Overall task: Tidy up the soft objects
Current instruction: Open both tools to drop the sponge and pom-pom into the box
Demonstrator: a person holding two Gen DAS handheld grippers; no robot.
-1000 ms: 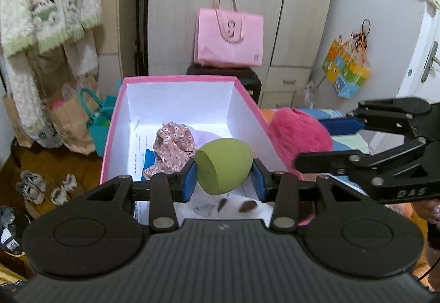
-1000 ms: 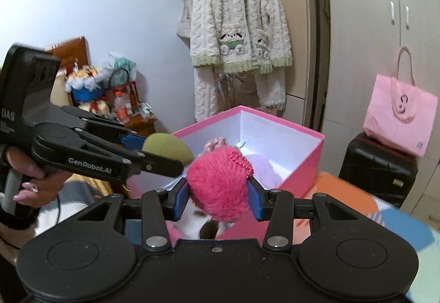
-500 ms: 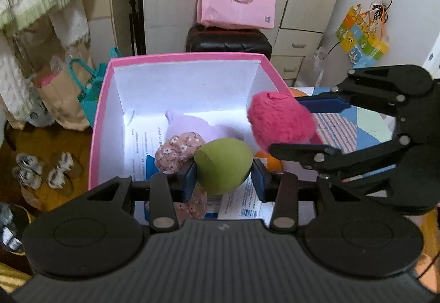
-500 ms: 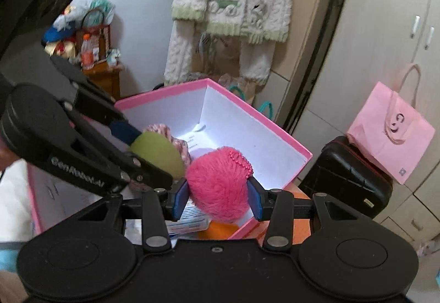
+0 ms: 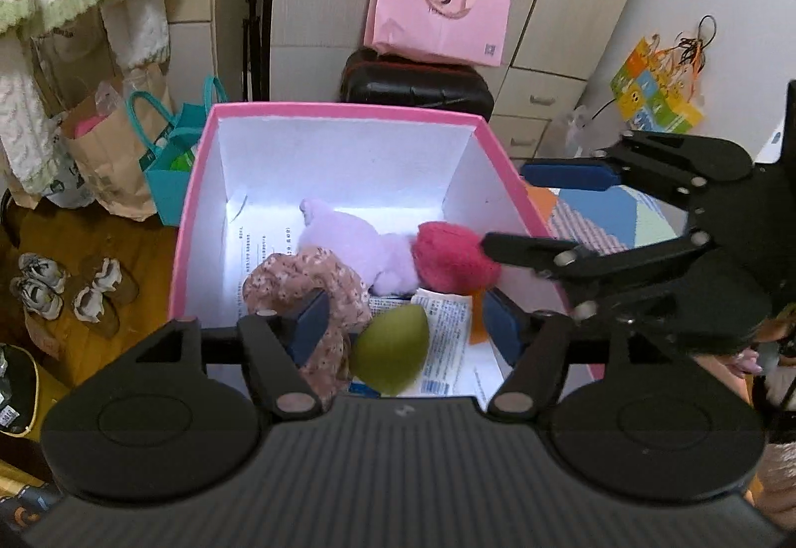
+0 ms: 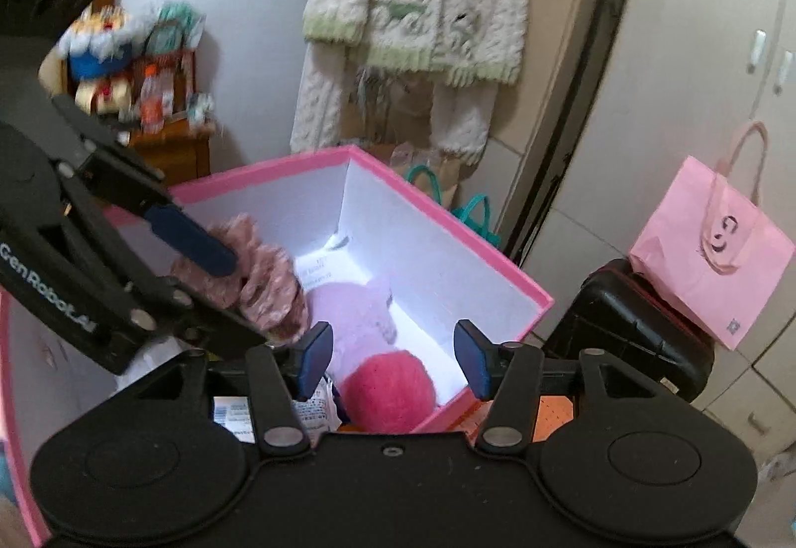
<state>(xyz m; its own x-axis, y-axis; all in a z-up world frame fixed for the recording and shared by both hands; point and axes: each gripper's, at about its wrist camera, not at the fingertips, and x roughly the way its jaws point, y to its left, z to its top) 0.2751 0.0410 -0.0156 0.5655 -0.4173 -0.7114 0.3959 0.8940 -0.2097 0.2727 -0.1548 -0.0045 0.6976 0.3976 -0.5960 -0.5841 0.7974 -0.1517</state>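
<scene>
The pink box with white walls is seen straight ahead of and below both claws, and it's pretty full already. A lilac plush is lying in the middle of the box floor on printed paper sheets, and a floral scrunchie is piled just past the left claw's left pad.

The left claw is spread apart and opening; the green sponge egg is sitting loose between and below its pads, touched by neither. A second ago it was clamped in those pads above the box, so it's been let go.

Same story on the other side: the right claw is apart and opening wider, and the pink fuzzy ball is resting low between its pads near the box's right wall, not squeezed. Half a second earlier it was pinched tight.

Beyond the box, a pink paper bag is propped on a black suitcase.
</scene>
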